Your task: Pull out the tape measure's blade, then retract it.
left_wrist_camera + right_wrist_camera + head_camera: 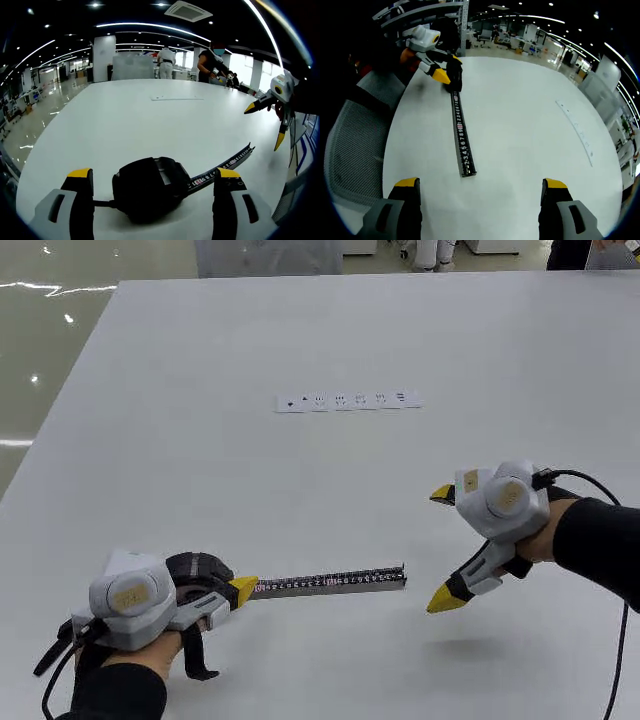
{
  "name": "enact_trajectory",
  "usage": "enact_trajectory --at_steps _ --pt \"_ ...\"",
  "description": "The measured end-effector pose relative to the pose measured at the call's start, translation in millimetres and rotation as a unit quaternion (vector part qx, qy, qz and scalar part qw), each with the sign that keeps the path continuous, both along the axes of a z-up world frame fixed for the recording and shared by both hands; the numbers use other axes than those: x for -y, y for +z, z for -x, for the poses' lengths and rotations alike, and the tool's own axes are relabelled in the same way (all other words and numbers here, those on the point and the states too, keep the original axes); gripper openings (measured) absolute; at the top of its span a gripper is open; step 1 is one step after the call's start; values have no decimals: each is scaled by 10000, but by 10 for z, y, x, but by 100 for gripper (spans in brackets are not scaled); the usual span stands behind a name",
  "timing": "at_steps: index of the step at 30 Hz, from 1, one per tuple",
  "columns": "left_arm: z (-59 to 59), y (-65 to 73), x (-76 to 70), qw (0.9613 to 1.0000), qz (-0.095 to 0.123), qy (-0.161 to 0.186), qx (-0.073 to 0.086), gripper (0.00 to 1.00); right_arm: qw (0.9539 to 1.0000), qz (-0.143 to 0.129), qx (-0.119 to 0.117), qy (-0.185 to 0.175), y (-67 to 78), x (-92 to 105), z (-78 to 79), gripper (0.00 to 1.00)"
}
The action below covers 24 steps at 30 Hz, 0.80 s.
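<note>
Grey right gripper (442,548) (yellow-tipped), black sleeve (600,540)

Table (300,340): white, broad, matte top.
Paper strip (348,400): white, printed with a row of small symbols, flat at mid-table.
Floor (50,330): glossy, reflecting lights.
Mesh chair (350,145): grey, at the table's edge.
Person in white (165,59): standing beyond the table's far end.

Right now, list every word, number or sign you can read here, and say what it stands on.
"2 3 4 5 6 7 8 9": on the blade, counting from its free end; later numbers blur.
Marks on the white strip: too small to read.
Black case: no readable label.
</note>
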State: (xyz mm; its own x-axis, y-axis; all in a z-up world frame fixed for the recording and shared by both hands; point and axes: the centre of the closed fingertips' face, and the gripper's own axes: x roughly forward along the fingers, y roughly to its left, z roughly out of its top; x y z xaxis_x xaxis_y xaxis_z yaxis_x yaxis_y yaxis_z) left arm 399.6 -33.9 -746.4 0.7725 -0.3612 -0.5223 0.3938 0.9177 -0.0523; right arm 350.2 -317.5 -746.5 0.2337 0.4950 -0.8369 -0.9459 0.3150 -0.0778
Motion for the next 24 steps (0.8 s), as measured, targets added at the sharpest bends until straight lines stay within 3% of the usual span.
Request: enact_trajectory --at_steps 3,6,8,11,16,24 --pt "1 -21 12 10000 15 6 -38 95 9999 83 -38 126 -44 -29 -22 85" --pt "-9 -36 13 10000 32 34 -50 94 9996 101 -173 186 -104 -87 -40 80" --pt "-21 -41 8 10000 43 66 -42 92 9991 174 -157 348 -131 -105 -49 69" --pt "-29 -46 5 9999 77 107 -48 89 9984 226 -340 383 -201 -135 -44 58" --pt "-38 -55 10 10000 36 91 -11 88 9965 320 -611 470 -308 -153 23 47" --pt "-24 -68 11 10000 23 86 -12 87 9935 527 -723 704 -418 -207 101 35"
